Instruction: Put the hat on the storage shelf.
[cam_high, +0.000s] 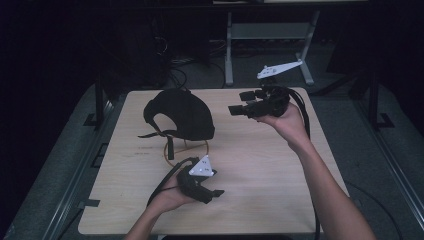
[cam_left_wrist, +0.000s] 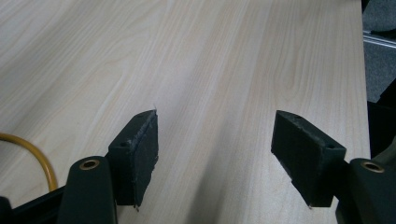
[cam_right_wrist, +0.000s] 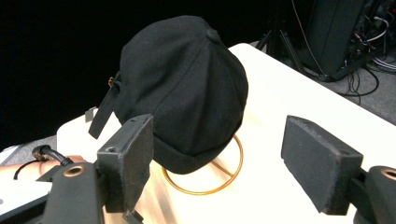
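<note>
Right gripper view looks along the right gripper (cam_right_wrist: 217, 163), whose jaws stand wide apart with nothing between them, aimed at a black cap (cam_right_wrist: 184, 88) perched on a gold wire stand (cam_right_wrist: 205, 179). Seen from the high view, this gripper hangs above the table's far right part, raised off the wood, with the cap well to its left near the far edge. The left gripper (cam_left_wrist: 215, 154) is likewise released, its jaws spread over bare table (cam_left_wrist: 210, 60), low at the near middle; a curve of the gold ring shows at the edge of its own view.

The cap looks like soft fabric: light, limp, and likely to fold or drag rather than lift as a stiff shape. Its strap (cam_right_wrist: 102, 114) dangles loose at the back. A pinch on the lower rim or a fold of the crown would probably hold best. The thin stand looks light too and may tip or slide if the cap is tugged sideways.
</note>
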